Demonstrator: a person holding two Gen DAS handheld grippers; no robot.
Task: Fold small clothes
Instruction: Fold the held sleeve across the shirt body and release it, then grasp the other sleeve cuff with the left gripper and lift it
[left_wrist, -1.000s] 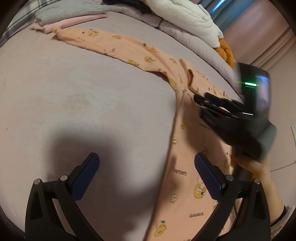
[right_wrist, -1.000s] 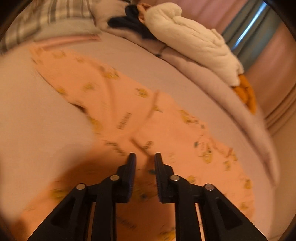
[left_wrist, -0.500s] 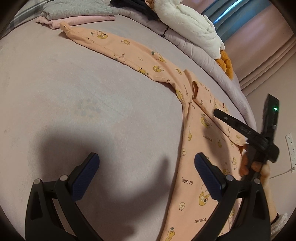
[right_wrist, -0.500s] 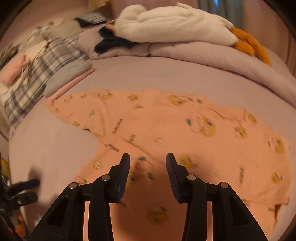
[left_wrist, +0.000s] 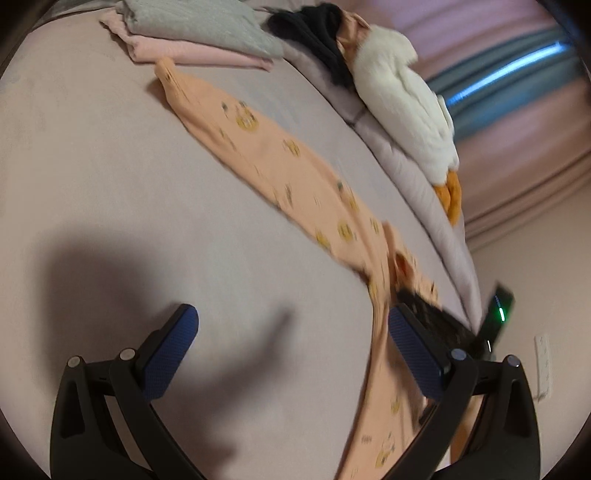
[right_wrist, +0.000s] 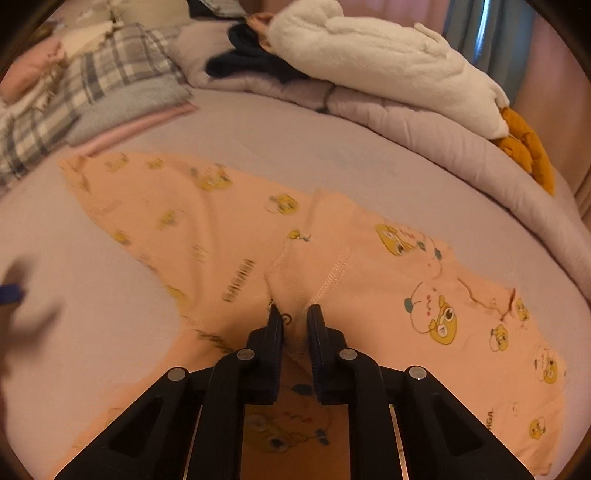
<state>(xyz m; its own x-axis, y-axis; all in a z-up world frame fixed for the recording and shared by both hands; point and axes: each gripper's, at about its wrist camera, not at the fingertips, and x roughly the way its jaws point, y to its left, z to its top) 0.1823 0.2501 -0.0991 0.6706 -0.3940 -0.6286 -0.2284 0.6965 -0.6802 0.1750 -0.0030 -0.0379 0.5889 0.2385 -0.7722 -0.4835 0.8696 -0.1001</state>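
Note:
Small peach pants with yellow cartoon prints (right_wrist: 229, 229) lie spread on a mauve bed sheet (right_wrist: 277, 147); they also show in the left wrist view (left_wrist: 273, 166). My right gripper (right_wrist: 294, 317) is shut on a fold of the pants near the crotch seam and lifts it slightly. My left gripper (left_wrist: 291, 354) is wide open and empty, hovering over bare sheet beside one pant leg. The right gripper body (left_wrist: 443, 325) shows at the right in the left wrist view.
A stack of folded grey and pink clothes (left_wrist: 199, 37) lies at the far end. A white plush duck (right_wrist: 388, 66) rests on a rolled duvet (right_wrist: 461, 147) along the far side. Plaid cloth (right_wrist: 74, 92) lies at the left.
My right gripper came down and closed on the pants' crotch fold. My left gripper swung its view up the leg and stayed open.

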